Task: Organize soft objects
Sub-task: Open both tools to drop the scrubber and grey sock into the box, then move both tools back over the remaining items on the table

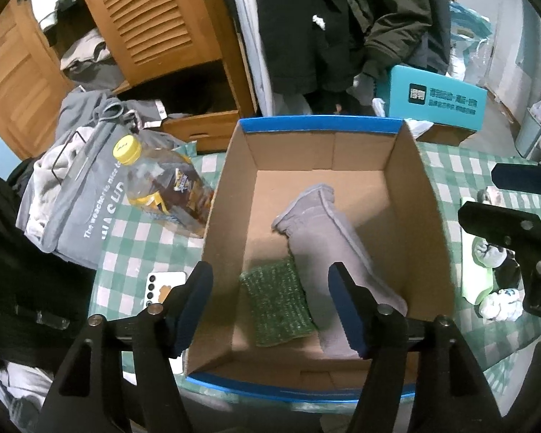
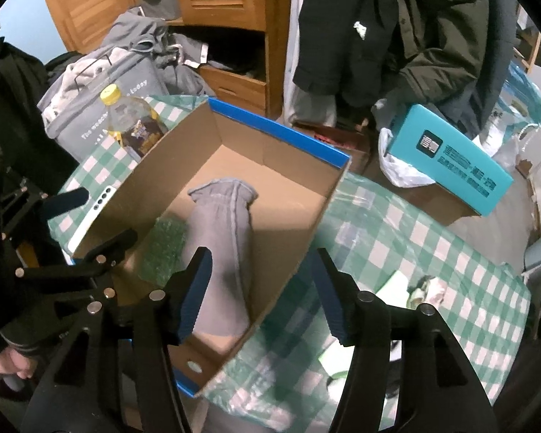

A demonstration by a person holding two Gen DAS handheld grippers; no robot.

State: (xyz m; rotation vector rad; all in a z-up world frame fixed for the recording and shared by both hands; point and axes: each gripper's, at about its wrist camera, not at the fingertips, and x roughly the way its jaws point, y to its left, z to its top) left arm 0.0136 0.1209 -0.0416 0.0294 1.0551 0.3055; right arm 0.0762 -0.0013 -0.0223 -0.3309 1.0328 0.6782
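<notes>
The left gripper (image 1: 270,306) hangs over the near end of the cardboard box (image 1: 432,223), its jaws spread wide and holding nothing; the blue pads (image 1: 198,303) frame what lies below without touching it. The right gripper (image 2: 261,296) is likewise spread and empty, poised above the box's right wall (image 2: 306,223), with its left pad over the box and its right pad over the checked tablecloth (image 2: 414,238).

Inside the box, a grey cloth roll (image 1: 328,238) lies lengthwise from near to far, and a green knitted pad (image 1: 277,299) sits flat just beside it on the left, at the near end. Packed side by side like this, they leave the far half of the floor free, probably for more items.

To the right of the box, on the tablecloth, lie a pale green cloth (image 1: 476,263) and some small white and dark soft pieces (image 2: 429,288); these look like the next things to gather. Left of the box stand a yellow-capped bottle (image 1: 162,187), a phone (image 1: 162,285) and a grey bag (image 1: 79,195).
</notes>
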